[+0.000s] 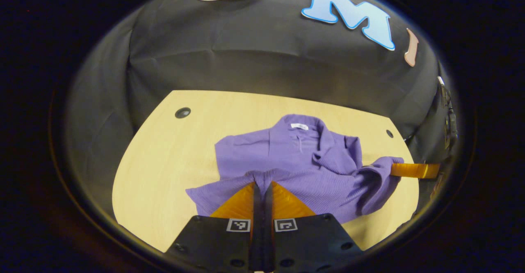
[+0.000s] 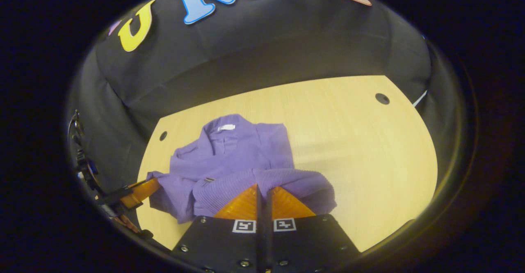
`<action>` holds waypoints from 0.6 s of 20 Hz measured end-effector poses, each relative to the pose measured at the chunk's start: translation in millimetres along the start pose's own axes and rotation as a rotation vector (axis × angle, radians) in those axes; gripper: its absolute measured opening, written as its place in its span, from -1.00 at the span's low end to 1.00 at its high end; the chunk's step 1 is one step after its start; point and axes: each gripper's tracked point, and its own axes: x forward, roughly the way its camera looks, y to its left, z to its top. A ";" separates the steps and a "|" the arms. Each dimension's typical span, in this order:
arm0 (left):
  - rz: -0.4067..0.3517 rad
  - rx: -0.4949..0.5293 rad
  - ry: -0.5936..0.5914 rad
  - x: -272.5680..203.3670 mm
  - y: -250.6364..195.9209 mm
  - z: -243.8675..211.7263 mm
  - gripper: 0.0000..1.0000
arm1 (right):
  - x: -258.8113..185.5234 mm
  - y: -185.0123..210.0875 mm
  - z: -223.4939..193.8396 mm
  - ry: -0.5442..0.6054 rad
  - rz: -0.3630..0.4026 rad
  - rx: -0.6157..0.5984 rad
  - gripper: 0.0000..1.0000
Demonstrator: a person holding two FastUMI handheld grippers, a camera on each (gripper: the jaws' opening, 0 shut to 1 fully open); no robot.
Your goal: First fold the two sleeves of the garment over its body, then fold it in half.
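Note:
A purple knit garment (image 1: 295,158) (image 2: 229,154) lies on the wooden table (image 1: 164,170) (image 2: 369,150), with its collar and white label at the far end. Its sleeves appear folded in over the body. My left gripper (image 1: 262,184) is shut on the near hem, which is lifted and bunched at its tips. In the right gripper view the left gripper (image 2: 143,191) shows at the garment's left corner. My right gripper (image 2: 262,189) is shut on the other part of the near hem. It shows in the left gripper view (image 1: 404,169) with the fabric draped from its fingers.
The table has small dark round holes (image 1: 183,112) (image 2: 382,98) near its far corners. Black cloth walls close in the back and sides. Some cables and gear (image 1: 449,121) (image 2: 82,158) hang at the booth's side. Bare tabletop lies on either side of the garment.

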 end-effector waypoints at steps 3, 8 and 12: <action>0.000 -0.040 -0.026 25.5 0.6 31.0 -0.86 | 21.7 1.4 30.1 -0.030 0.008 0.012 -0.97; 0.004 -0.029 -0.075 76.6 2.1 79.0 -0.86 | 67.4 -2.1 78.1 -0.080 0.008 0.027 -0.98; 0.009 0.013 -0.080 116.6 -4.0 92.6 -0.87 | 103.3 -12.1 91.6 -0.085 -0.006 0.044 -0.98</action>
